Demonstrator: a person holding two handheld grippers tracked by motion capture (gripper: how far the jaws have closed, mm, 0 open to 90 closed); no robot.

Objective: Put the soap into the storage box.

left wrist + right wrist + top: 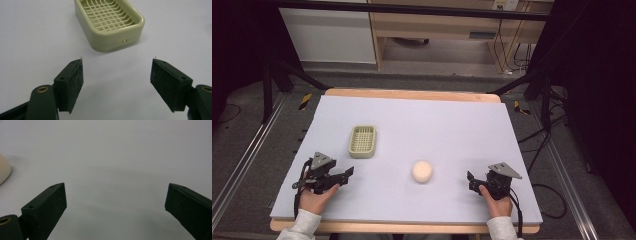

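Where claws wait: one soap (422,171); one dish (362,141) (empty).

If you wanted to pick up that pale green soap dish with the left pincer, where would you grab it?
Probably across the soap dish's two long walls, coming down from above. It lies flat, open side up, with a gridded floor, so its raised rim gives the pads something to press on. The left gripper stands open just short of it, with nothing between the jaws.

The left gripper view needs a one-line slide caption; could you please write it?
Open left tongs facing an empty pale green slotted soap dish on the white table.
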